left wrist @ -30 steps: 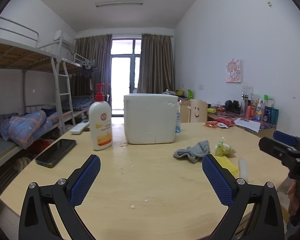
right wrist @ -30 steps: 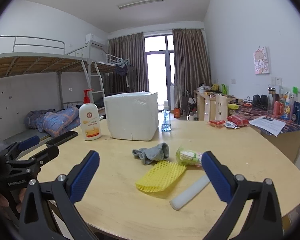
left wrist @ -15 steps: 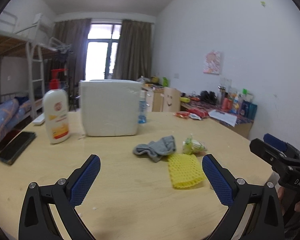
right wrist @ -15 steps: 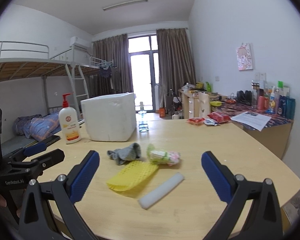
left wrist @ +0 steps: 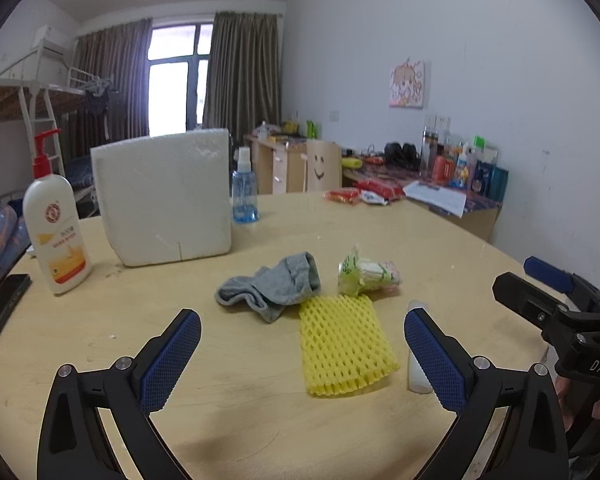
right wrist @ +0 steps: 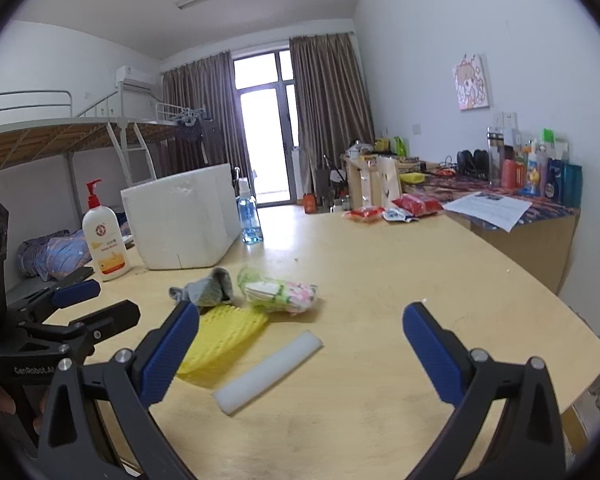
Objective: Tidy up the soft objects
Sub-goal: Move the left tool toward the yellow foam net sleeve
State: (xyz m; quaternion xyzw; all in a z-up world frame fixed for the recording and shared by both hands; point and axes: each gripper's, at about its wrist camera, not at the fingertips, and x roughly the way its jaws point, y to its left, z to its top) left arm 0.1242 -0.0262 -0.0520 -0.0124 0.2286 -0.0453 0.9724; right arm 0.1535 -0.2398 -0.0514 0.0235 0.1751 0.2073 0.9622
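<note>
On the wooden table (left wrist: 260, 420) lie a grey sock (left wrist: 272, 284) (right wrist: 208, 290), a yellow foam net (left wrist: 342, 338) (right wrist: 224, 336), a green-and-pink tissue pack (left wrist: 368, 274) (right wrist: 280, 290) and a white foam stick (right wrist: 268, 366) (left wrist: 414, 372). A white foam box (left wrist: 164, 196) (right wrist: 184, 220) stands behind them. My left gripper (left wrist: 300, 356) is open above the table, in front of the sock and net. My right gripper (right wrist: 300, 352) is open too, nearest the foam stick. Neither holds anything.
A lotion pump bottle (left wrist: 56, 224) and a dark phone (left wrist: 2, 308) are at the left, a blue spray bottle (left wrist: 244, 192) beside the box. Red snack packs (right wrist: 364, 213) lie at the far edge. A cluttered desk (right wrist: 500, 200) lines the right wall; a bunk bed (right wrist: 60, 140) stands left.
Both grippers have swung right and come closer to the soft items. The sock, net and tissue pack now sit centred ahead of the left gripper. Nothing on the table has moved.
</note>
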